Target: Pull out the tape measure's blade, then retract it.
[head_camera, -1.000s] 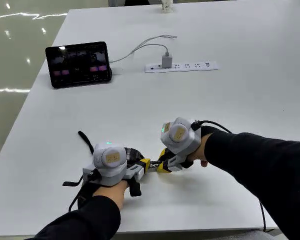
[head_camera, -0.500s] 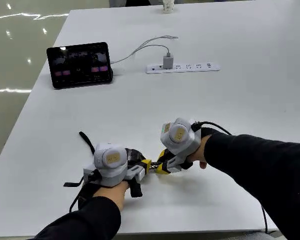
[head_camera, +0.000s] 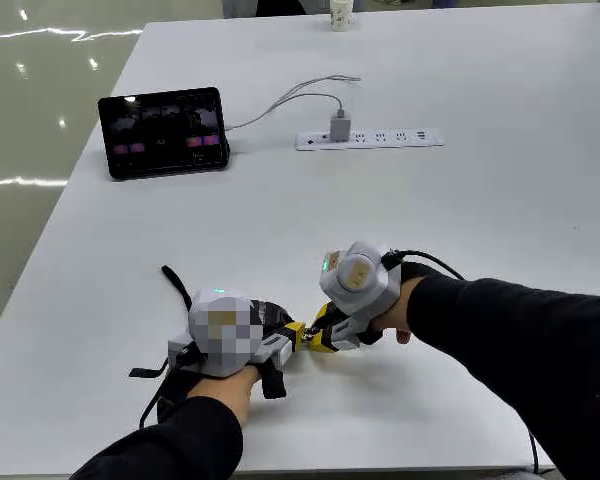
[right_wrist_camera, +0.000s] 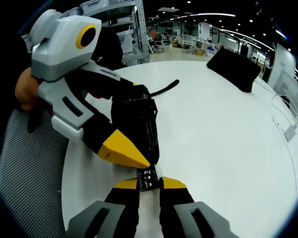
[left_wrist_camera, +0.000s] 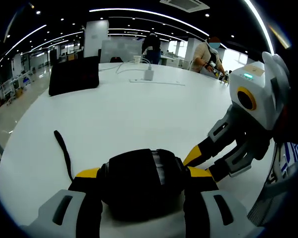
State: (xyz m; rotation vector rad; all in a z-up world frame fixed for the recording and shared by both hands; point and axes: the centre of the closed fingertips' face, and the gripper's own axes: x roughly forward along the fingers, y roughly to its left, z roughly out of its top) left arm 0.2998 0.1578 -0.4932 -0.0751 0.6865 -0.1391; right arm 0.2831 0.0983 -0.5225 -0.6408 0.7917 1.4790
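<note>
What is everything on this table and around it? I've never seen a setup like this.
table: one, white, under everything
tablet: one, black, screen lit, far left
power strip: one, white, far middle
charger: one, white, plugged into the power strip
cable: pale, from the charger toward the tablet
cup: one, pale, far edge
tape measure: one, black, between the left gripper's jaws
blade: one, dark, short stretch out
strap: one, black, on the table beside the tape measure
left gripper: grey, yellow tips, clamping the tape measure
right gripper: same colours, pinching the blade
sleeves: two, dark, near edge
</note>
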